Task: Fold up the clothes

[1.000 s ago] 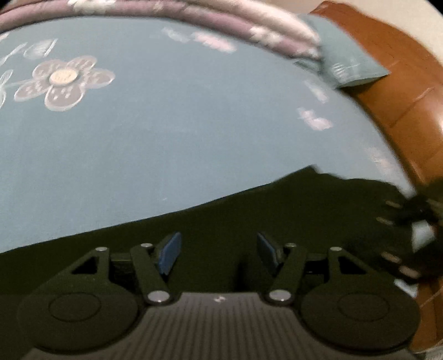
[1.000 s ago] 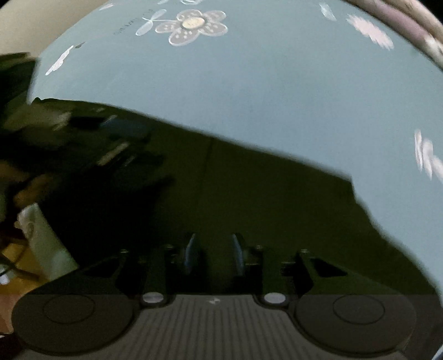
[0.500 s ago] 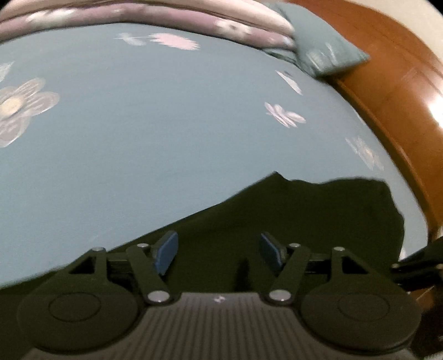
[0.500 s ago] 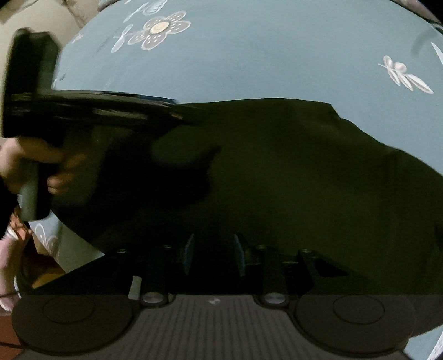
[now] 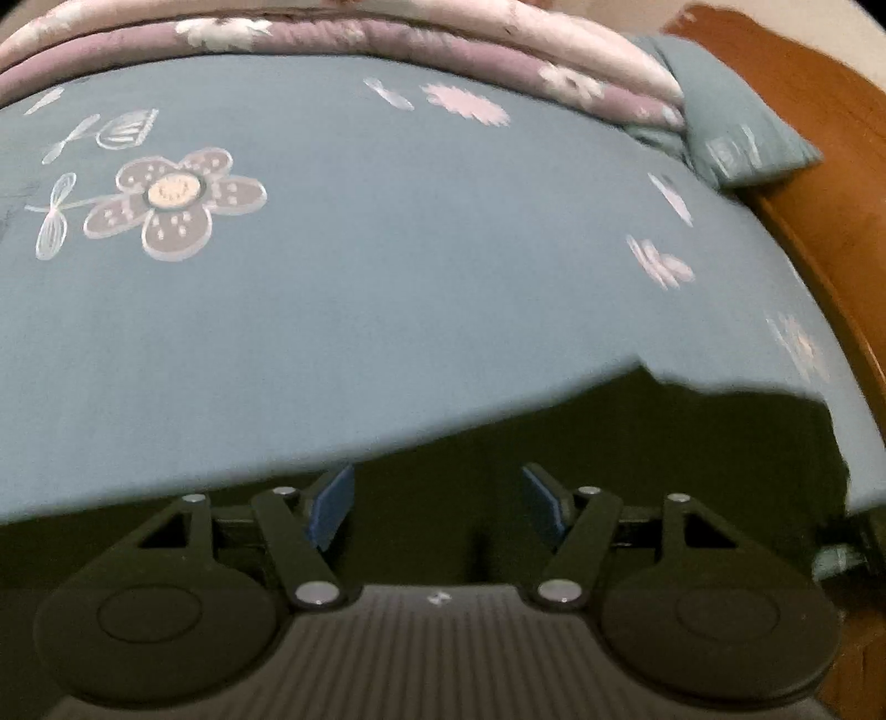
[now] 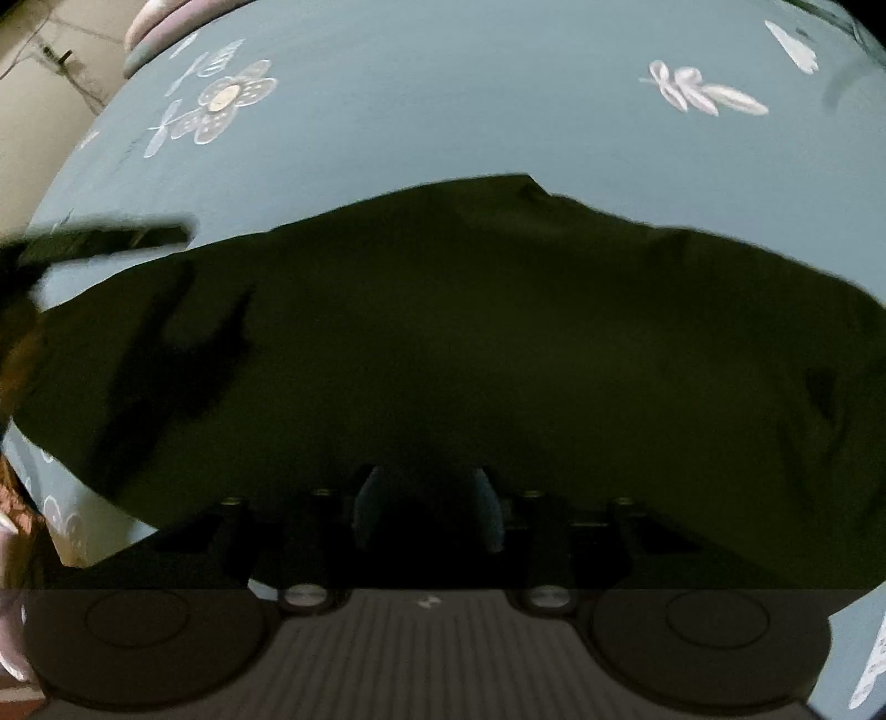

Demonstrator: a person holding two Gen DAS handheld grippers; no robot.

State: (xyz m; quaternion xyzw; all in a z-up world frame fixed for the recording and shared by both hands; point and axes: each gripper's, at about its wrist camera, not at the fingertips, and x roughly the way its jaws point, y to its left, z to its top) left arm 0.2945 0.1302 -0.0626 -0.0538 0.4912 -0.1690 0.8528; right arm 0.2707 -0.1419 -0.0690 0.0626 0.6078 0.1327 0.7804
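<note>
Dim, soft indoor light throughout, with the dark garment [image 6: 470, 343] nearly black and its folds barely readable, and soft shadows falling on its left part. Strong fisheye bending toward every edge, bowing the blue bed sheet [image 5: 387, 249] into a dome. Motion blur along the quilt [image 5: 387, 39] at the far edge and at the wooden bed frame [image 5: 819, 183].

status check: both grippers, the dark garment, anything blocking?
Left gripper open, empty. Right gripper opening, nothing pinched. Dark garment lies spread on blue bedsheet. Nothing in the way.
</note>
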